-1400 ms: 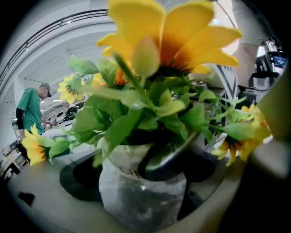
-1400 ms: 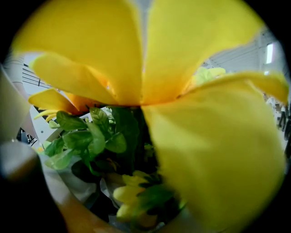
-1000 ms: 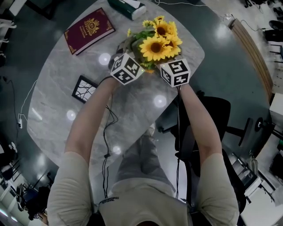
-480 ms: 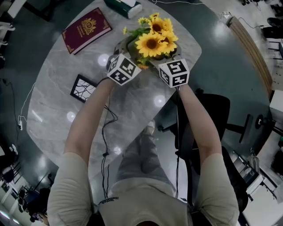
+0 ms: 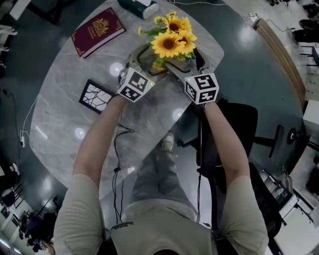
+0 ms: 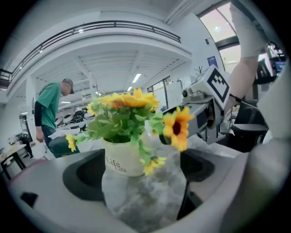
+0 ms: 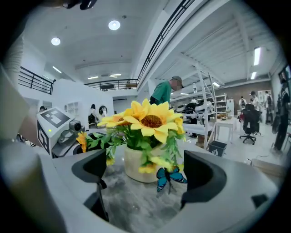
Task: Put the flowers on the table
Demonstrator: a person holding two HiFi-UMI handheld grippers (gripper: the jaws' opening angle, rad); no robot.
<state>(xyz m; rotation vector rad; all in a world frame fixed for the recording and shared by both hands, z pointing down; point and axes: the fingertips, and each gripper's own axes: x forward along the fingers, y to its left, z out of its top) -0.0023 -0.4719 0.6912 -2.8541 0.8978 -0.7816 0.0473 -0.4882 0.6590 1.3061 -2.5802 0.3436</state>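
A bunch of yellow sunflowers (image 5: 171, 41) in a small white pot (image 6: 122, 157) stands upright on the grey marble table (image 5: 75, 114), near its far right edge. The pot (image 7: 139, 164) carries a blue butterfly (image 7: 168, 178) on its front. My left gripper (image 5: 143, 56) is open just short of the pot on its left, nothing between its jaws (image 6: 141, 169). At the pot's right my right gripper (image 5: 188, 61) is open too, and its jaws (image 7: 145, 175) frame the pot without touching it. Each gripper shows in the other's view.
A dark red book (image 5: 98, 32) lies at the table's far left, a dark green box (image 5: 139, 6) at the far edge, a black-framed picture (image 5: 97, 97) left of my left arm. A black chair (image 5: 239, 132) stands by the table's right edge. People stand in the background.
Both grippers have drawn back a little toward the person and apart from the pot. The flowers now stand alone on the table, slightly farther out.
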